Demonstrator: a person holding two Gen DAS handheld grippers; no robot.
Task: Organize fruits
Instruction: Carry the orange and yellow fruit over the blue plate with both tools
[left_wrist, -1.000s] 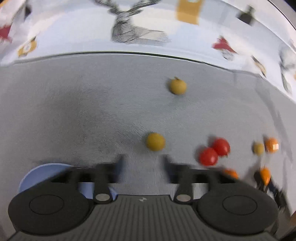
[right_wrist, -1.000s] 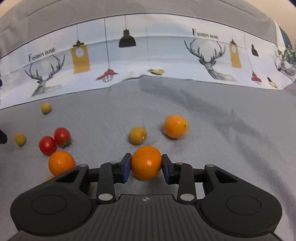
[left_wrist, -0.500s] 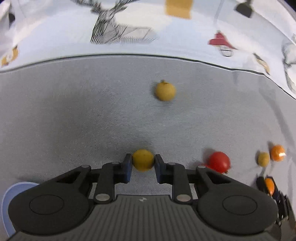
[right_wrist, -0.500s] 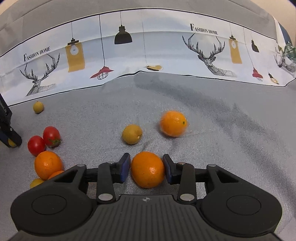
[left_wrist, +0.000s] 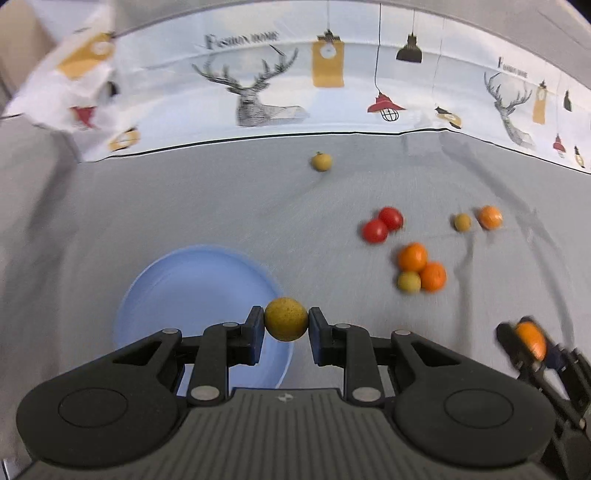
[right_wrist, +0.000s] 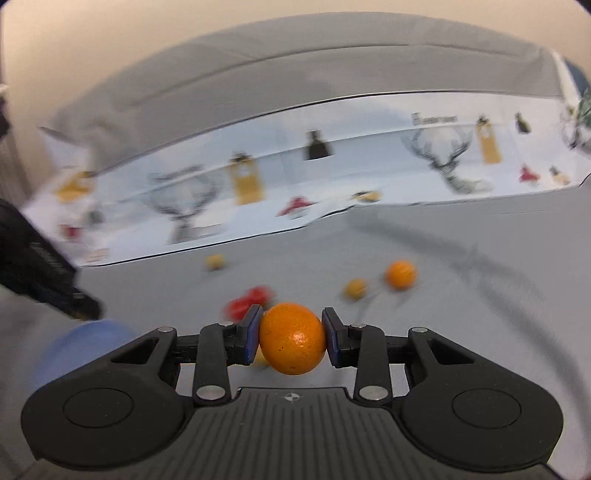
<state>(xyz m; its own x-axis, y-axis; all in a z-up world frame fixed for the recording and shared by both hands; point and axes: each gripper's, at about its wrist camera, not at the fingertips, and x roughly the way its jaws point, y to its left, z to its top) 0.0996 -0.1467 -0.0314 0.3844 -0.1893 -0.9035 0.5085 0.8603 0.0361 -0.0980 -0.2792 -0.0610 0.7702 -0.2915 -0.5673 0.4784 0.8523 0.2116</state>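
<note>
My left gripper (left_wrist: 286, 325) is shut on a small yellow fruit (left_wrist: 286, 319), held in the air above the right rim of a pale blue plate (left_wrist: 192, 295). My right gripper (right_wrist: 291, 338) is shut on an orange (right_wrist: 292, 338), also lifted off the cloth; in the left wrist view that gripper (left_wrist: 532, 345) shows at the lower right with the orange in it. Loose on the grey cloth lie two red tomatoes (left_wrist: 382, 224), a cluster of two oranges (left_wrist: 421, 266) and a yellow fruit (left_wrist: 409, 281), and a far yellow fruit (left_wrist: 321, 161).
Another yellow fruit (left_wrist: 462, 222) and a small orange (left_wrist: 490, 217) lie to the right. A printed cloth with deer and lamps (left_wrist: 266, 92) runs along the back. The blue plate (right_wrist: 74, 347) shows blurred at the lower left of the right wrist view.
My left gripper closed on the yellow fruit and rose with it, so the blue plate now lies below it. My right gripper lifted the orange off the cloth.
</note>
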